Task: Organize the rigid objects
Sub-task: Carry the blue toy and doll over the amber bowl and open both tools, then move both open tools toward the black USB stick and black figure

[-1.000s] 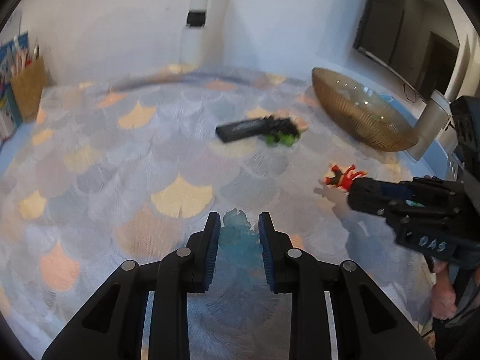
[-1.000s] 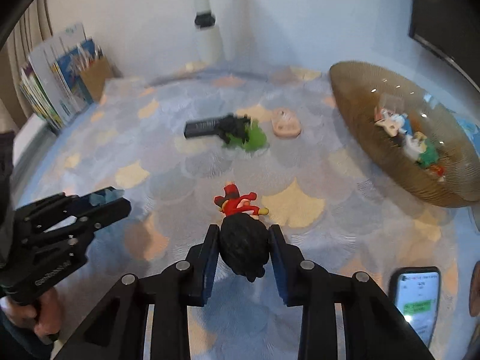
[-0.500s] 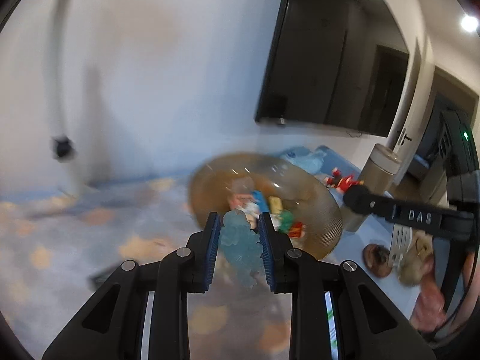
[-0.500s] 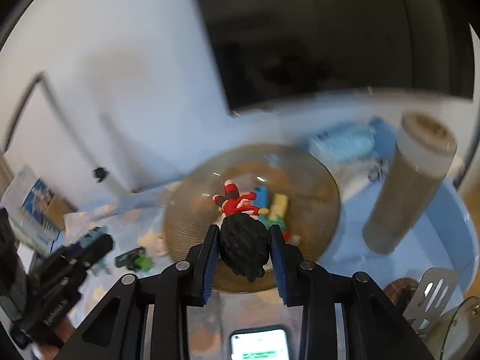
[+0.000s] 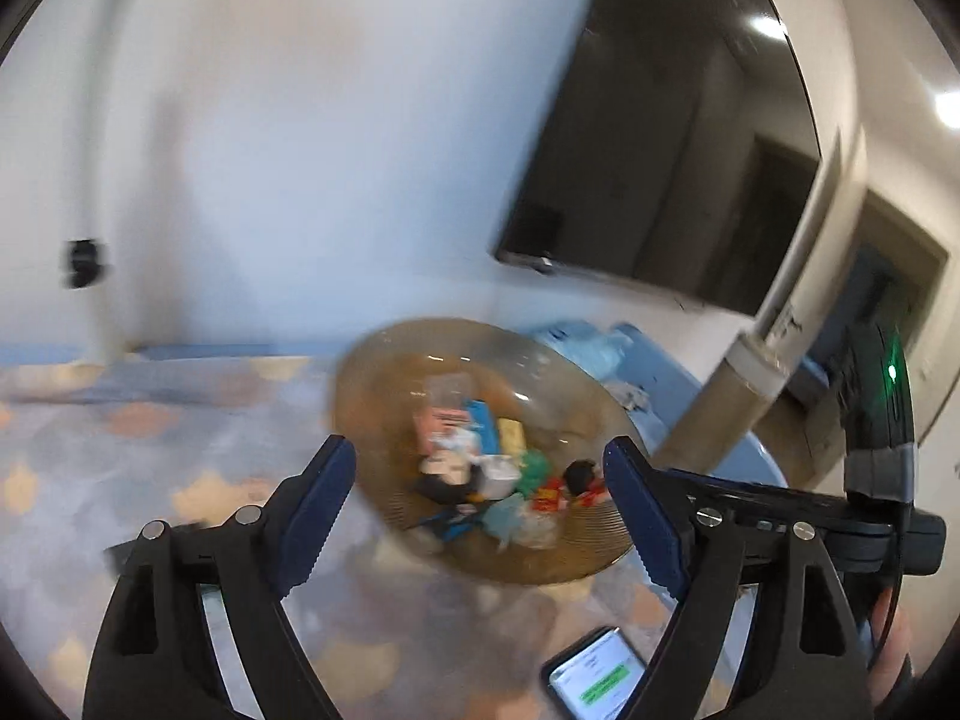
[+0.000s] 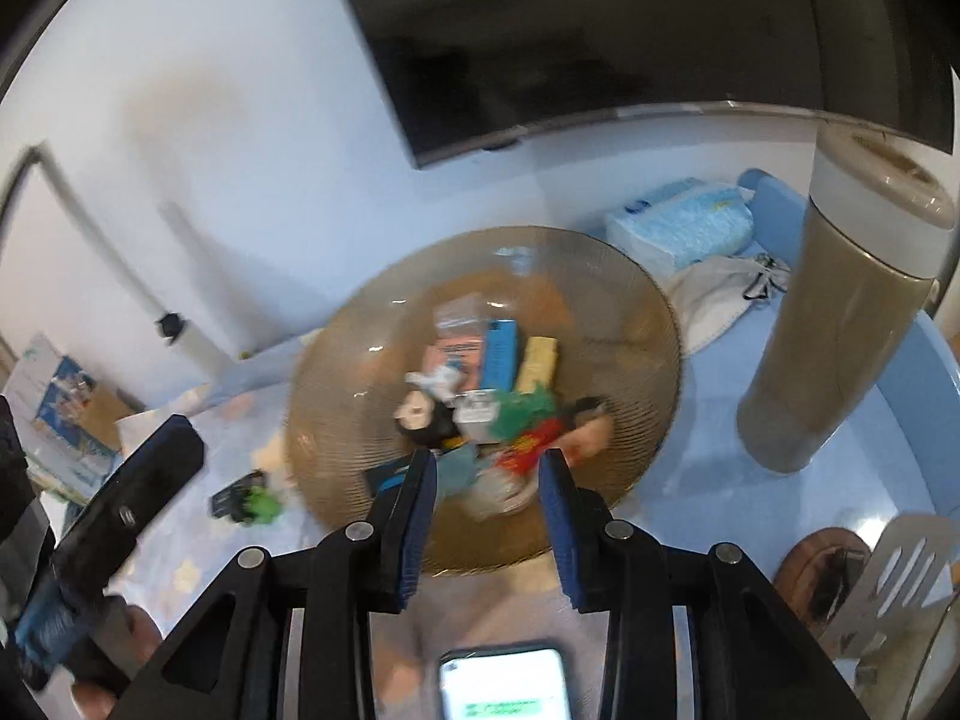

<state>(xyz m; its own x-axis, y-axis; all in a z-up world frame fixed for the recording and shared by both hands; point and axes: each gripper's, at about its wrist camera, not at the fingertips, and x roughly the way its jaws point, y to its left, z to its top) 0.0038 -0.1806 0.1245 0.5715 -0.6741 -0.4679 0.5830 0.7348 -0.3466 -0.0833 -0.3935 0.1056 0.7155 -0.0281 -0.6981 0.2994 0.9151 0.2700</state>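
A dark television (image 5: 660, 150) is hanging on the white wall, far beyond both pairs of fingers. A tablecloth (image 5: 150, 450) patterned with blue and yellow scales is lying under them.

A ribbed amber glass bowl (image 5: 384, 354) is sitting directly ahead of both grippers and is holding the pile of small toys. A tall tan canister (image 6: 840, 330) with a white band is standing upright to the right of the right fingers, beside the bowl. A pale blue soft pack (image 6: 678, 228) is lying past the bowl's far rim; its print is too blurred to read.

The left gripper (image 5: 477, 447) is pointing at the bowl. Its jaws are opening and standing wide apart, with nothing between the blue pads. The right gripper (image 6: 486, 462) is hovering over the bowl's near rim, its jaws parted more narrowly. Its pads are pressing on nothing; only the bowl's contents are showing through the gap.

A phone (image 6: 504, 684) is lying face up just below the right fingers, showing a white screen with a green bar, but its text is illegible. A slotted metal spatula (image 6: 900, 576) is lying low to their right.

A black toy gun (image 6: 246, 501) with green parts is lying on the cloth, left of the right fingers and outside the bowl. Inside the bowl, a blue block (image 6: 501, 354) and a yellow block (image 6: 540, 366) are lying side by side beyond the fingertips. A red figure (image 5: 579, 480) with black hair is lying nearer, just inside the left gripper's right finger.
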